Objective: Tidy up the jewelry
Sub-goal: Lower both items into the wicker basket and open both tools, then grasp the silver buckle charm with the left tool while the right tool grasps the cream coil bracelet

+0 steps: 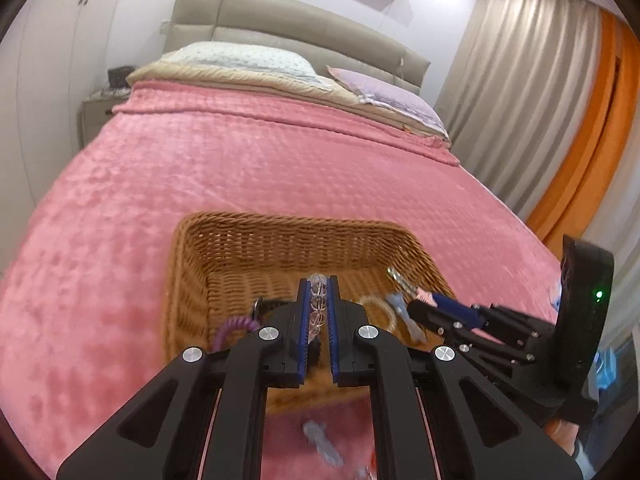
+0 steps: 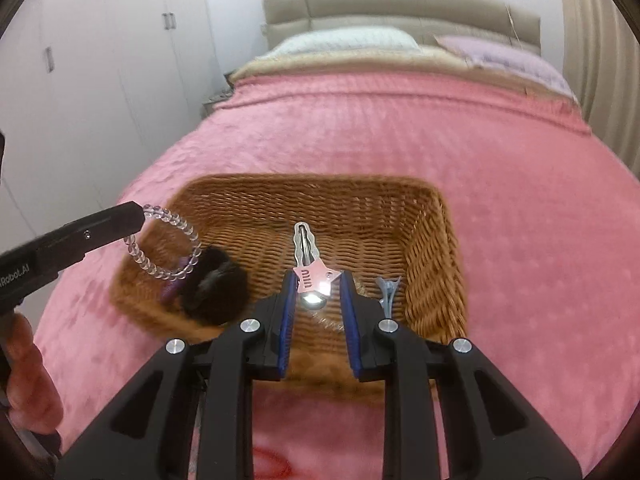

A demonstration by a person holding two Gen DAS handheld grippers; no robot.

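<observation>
Jaws: left gripper (image 1: 319,294) clamped on the clear bead bracelet (image 2: 164,246); right gripper (image 2: 318,280) pinching the pink star hair clip (image 2: 310,258). Both hang over the wicker basket (image 2: 434,248). Inside: black scrunchie (image 2: 214,290) at 9 o'clock, blue clip (image 2: 386,290) at 3 o'clock. Remaining, likely: release both, collect the grey item (image 1: 322,442) on the blanket (image 1: 240,168).

One wicker basket (image 2: 248,204) sits mid-frame, two pillows (image 2: 348,40) lie at the top — and the jewelry counts one clear bead bracelet (image 2: 168,240), one purple coil tie (image 1: 234,330), one black scrunchie (image 2: 214,286), one pink star clip (image 2: 310,264), one blue clip (image 2: 386,290).
</observation>
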